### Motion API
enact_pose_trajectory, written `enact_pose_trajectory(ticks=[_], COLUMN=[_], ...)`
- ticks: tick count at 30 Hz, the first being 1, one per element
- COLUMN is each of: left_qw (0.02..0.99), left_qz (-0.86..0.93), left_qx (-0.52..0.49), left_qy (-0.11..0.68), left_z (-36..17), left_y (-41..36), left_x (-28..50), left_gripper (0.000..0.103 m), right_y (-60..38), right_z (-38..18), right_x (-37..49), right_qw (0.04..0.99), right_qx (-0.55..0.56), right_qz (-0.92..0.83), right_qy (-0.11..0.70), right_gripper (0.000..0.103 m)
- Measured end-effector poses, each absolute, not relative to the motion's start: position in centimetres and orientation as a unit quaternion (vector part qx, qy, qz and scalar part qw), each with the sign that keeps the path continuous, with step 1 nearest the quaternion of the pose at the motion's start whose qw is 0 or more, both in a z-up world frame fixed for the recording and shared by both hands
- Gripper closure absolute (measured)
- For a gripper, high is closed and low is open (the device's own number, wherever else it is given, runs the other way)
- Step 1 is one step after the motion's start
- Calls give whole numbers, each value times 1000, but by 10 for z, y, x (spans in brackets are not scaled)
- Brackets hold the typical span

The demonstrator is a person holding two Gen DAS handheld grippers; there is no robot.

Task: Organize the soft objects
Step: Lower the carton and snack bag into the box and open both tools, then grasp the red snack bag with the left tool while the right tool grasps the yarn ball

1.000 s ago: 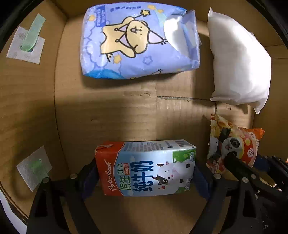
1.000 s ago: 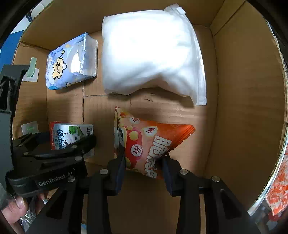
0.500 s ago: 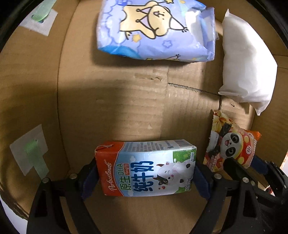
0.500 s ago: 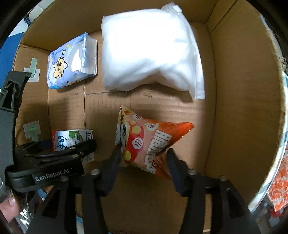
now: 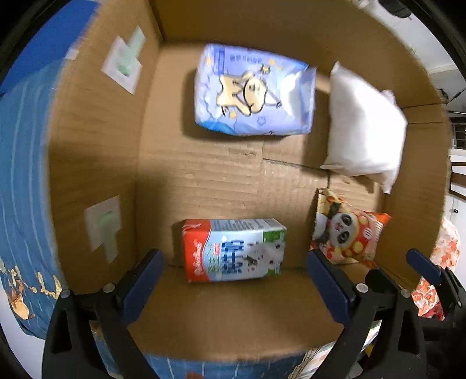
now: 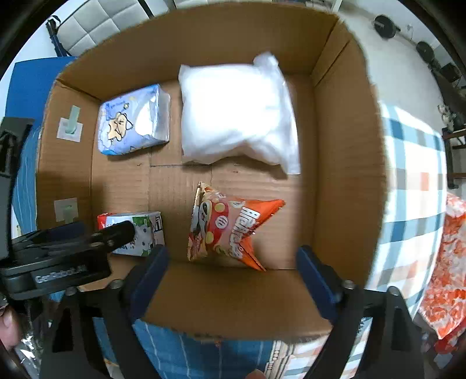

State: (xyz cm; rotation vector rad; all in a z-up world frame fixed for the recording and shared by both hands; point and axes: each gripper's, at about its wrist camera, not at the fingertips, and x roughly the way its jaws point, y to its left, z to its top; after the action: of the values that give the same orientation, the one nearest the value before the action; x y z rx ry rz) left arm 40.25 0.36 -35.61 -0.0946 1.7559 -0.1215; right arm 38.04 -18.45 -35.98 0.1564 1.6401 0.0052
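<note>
On the left tool (image 6: 72, 253), white letters read roughly "GenRobot".

Blue patterned cloth (image 5: 23, 180) lies left of the box. Checked cloth (image 6: 413, 189) lies right. Grey padded chair (image 6: 96, 23) stands behind.

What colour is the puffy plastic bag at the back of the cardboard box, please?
White, plain; the puffy plastic bag shows best in the right wrist view.

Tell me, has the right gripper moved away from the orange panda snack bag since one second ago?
Yes. The right gripper let go, its jaws opening, and rose away from the orange panda snack bag.
</note>
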Motion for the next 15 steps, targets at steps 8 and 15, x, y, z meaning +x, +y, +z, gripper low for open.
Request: enact_pose_trajectory(ticks=[8,15], left_qw=[735,797], left_qz=[-43,-32], left_qx=[-31,-12], left_qy=[676,604], left_z=[-283,-224], left_y=[19,10], left_x=[353,296], left_gripper=[0,0], right_y=[-190,-192], right_z=[-309,-264], right_x=[338,287], right_qw=[729,772], right_qx=[65,68], right_qz=[-17,-33], right_qy=[682,631], right_gripper=[0,0])
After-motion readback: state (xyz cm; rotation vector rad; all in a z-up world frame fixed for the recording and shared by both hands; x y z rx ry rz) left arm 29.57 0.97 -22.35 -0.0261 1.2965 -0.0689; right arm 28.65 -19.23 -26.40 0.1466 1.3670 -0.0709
